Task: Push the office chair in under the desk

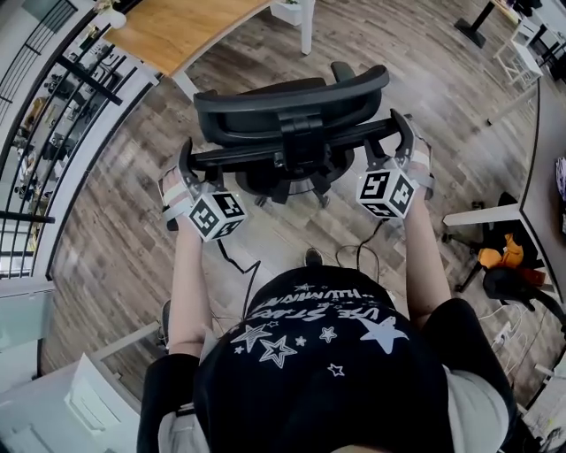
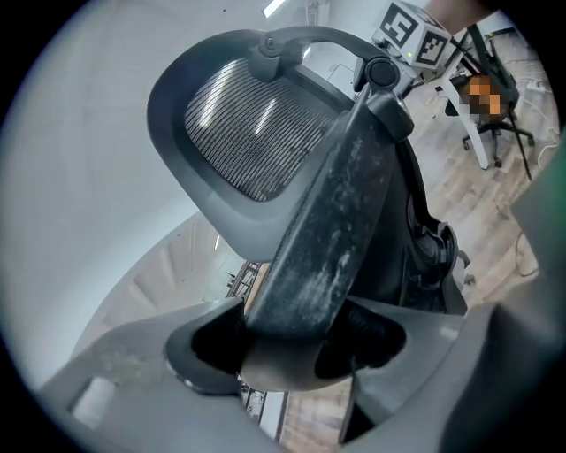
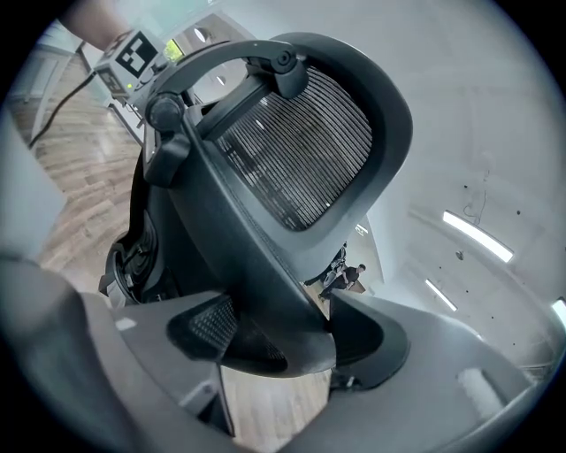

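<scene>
Head view: left gripper (image 1: 187, 159) and right gripper (image 1: 403, 131) each pinch one end of the back frame of the office chair (image 1: 292, 119), so the grasp looks done. It stands short of the desk (image 1: 177, 31), the whole push left; white desk legs (image 1: 307, 26) flank the gap ahead, and cables (image 1: 237, 265) trail on the floor behind.

Office chair (image 1: 292, 133) is showing matt black plastic framing, scuffed, with a woven mesh panel (image 2: 252, 133). Counter (image 1: 177, 31) is presenting smooth light wood; floor (image 1: 115, 230) is showing wood-grain planks.
</scene>
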